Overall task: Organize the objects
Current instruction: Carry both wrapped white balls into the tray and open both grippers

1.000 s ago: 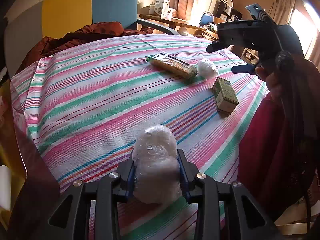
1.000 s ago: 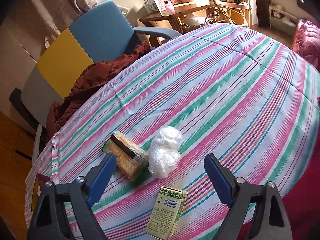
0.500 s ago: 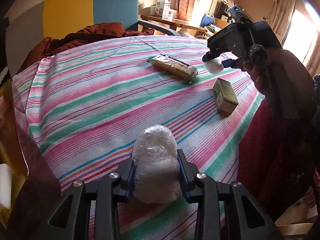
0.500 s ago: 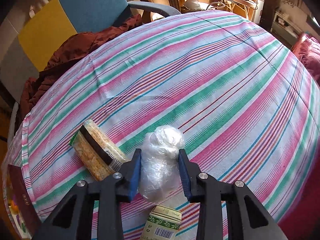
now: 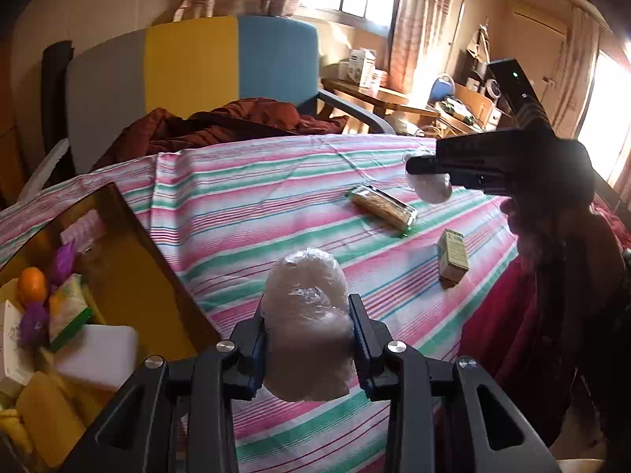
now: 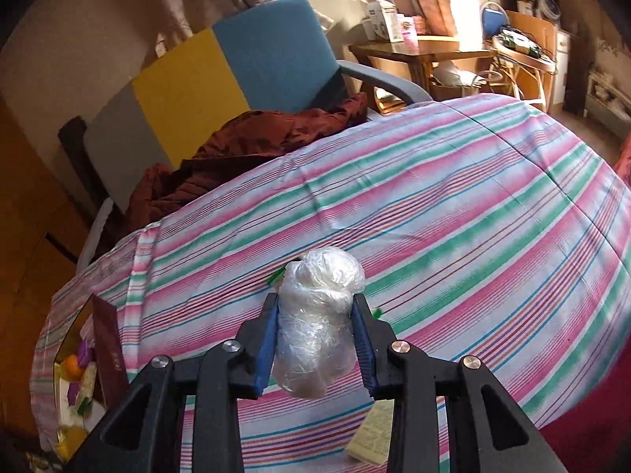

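My left gripper (image 5: pixel 309 335) is shut on a white plastic-wrapped bundle (image 5: pixel 307 327) and holds it above the striped tablecloth (image 5: pixel 256 205). My right gripper (image 6: pixel 315 339) is shut on a second plastic-wrapped bundle (image 6: pixel 317 323), lifted off the cloth; it also shows in the left wrist view (image 5: pixel 430 187) at the right. A long cracker packet (image 5: pixel 381 209) and a small green-and-tan carton (image 5: pixel 453 254) lie on the cloth. The carton's corner shows under my right gripper (image 6: pixel 372 439).
An open brown box (image 5: pixel 130 244) at the table's left holds an orange, sponges, packets and purple items; it also shows in the right wrist view (image 6: pixel 106 354). A grey, yellow and blue chair (image 5: pixel 189 67) with a dark red garment (image 5: pixel 221 126) stands behind the table.
My right gripper closed on the second bundle and lifted it off the cloth. My left gripper, still holding its bundle, rose and swung left, bringing the box into view.
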A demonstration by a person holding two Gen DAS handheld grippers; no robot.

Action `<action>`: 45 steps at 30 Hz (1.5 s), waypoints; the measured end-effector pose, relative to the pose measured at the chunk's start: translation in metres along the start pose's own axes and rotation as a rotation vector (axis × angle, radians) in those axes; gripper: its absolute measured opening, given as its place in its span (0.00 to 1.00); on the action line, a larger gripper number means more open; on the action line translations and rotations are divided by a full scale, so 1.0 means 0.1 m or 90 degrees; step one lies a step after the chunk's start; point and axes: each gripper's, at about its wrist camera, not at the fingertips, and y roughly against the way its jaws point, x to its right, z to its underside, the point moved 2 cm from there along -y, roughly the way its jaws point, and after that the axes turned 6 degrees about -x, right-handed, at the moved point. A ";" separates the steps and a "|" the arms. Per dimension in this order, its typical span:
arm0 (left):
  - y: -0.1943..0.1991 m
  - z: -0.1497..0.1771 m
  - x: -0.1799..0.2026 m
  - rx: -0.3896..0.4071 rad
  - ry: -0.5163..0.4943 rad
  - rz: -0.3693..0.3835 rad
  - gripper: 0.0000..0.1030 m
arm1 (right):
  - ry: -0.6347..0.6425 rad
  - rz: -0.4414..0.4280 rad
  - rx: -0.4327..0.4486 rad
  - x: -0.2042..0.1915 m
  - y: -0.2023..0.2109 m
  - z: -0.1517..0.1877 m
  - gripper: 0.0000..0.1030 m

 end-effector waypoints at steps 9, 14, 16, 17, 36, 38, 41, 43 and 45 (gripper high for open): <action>0.52 0.12 -0.74 0.043 0.100 -0.134 0.35 | 0.161 -0.093 -0.042 -1.07 0.02 0.54 0.35; 0.70 0.28 -1.07 0.053 0.146 -0.188 0.35 | 0.227 -0.148 -0.068 -1.63 -0.03 0.82 0.35; 0.74 0.34 -1.18 0.053 0.166 -0.200 0.35 | 0.249 -0.164 -0.074 -1.82 -0.03 0.89 0.35; 0.75 0.38 -1.23 0.052 0.173 -0.203 0.35 | 0.259 -0.169 -0.077 -1.91 -0.04 0.92 0.35; 1.17 0.96 -2.11 0.065 0.343 -0.210 0.35 | 0.398 -0.201 -0.129 -2.71 -0.09 1.49 0.35; 1.16 0.99 -2.16 0.063 0.356 -0.204 0.35 | 0.402 -0.198 -0.129 -2.73 -0.12 1.47 0.35; 1.14 0.97 -2.19 0.061 0.362 -0.191 0.35 | 0.408 -0.194 -0.127 -2.78 -0.16 1.43 0.35; 1.11 0.93 -2.18 0.060 0.359 -0.179 0.35 | 0.414 -0.192 -0.127 -2.80 -0.18 1.41 0.35; 1.08 0.87 -2.16 0.059 0.354 -0.169 0.35 | 0.420 -0.188 -0.127 -2.83 -0.20 1.39 0.35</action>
